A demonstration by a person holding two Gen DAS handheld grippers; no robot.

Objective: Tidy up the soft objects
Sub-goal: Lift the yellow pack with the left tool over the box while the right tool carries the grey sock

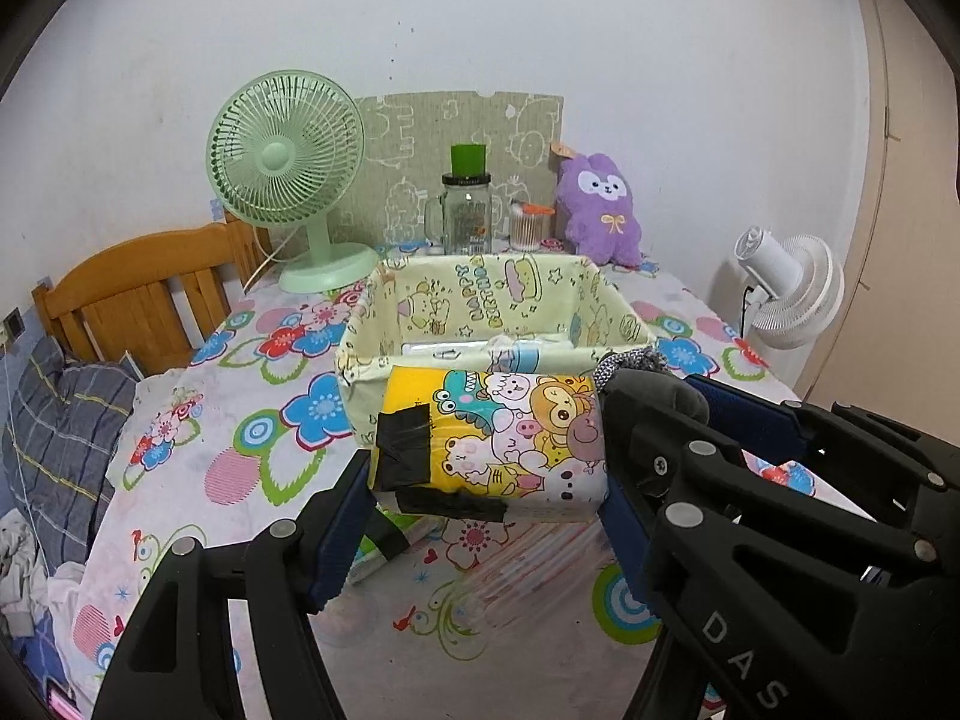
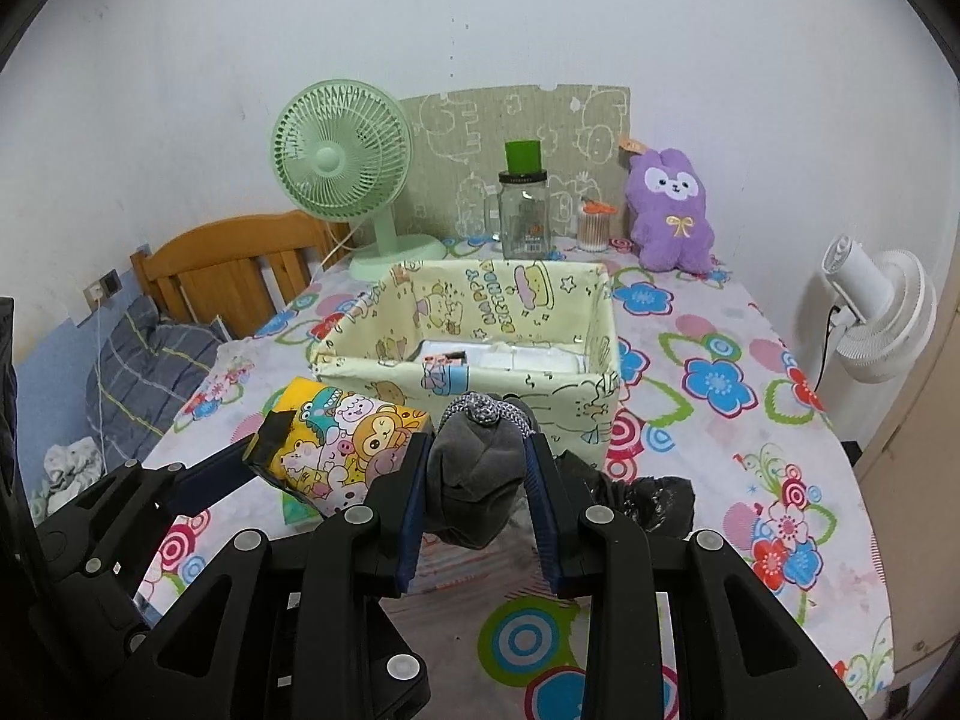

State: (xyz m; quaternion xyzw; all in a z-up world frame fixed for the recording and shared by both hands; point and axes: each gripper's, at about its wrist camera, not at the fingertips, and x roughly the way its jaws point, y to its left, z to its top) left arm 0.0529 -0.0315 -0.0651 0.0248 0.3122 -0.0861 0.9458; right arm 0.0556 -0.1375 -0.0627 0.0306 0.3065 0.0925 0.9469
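Yellow cartoon-print soft pack with black tape patches (image 1: 489, 438) is clamped between the left gripper (image 1: 486, 516) pads, lifted off the table just in front of the pale yellow fabric-lined storage box (image 1: 384, 324). Right gripper (image 2: 477, 498) is closed on a grey soft pouch with a speckled drawstring knot (image 2: 474, 468), held beside the pack, also at the box's near wall. Box already holds some white flat packets, contents unclear. Crumpled black plastic bag (image 2: 651, 504) lies on the floral tablecloth (image 2: 720, 420) just right of the pouch. Behind the box: green desk fan (image 2: 342, 150), glass jar with green lid (image 2: 524, 210), purple plush toy (image 2: 672, 210).
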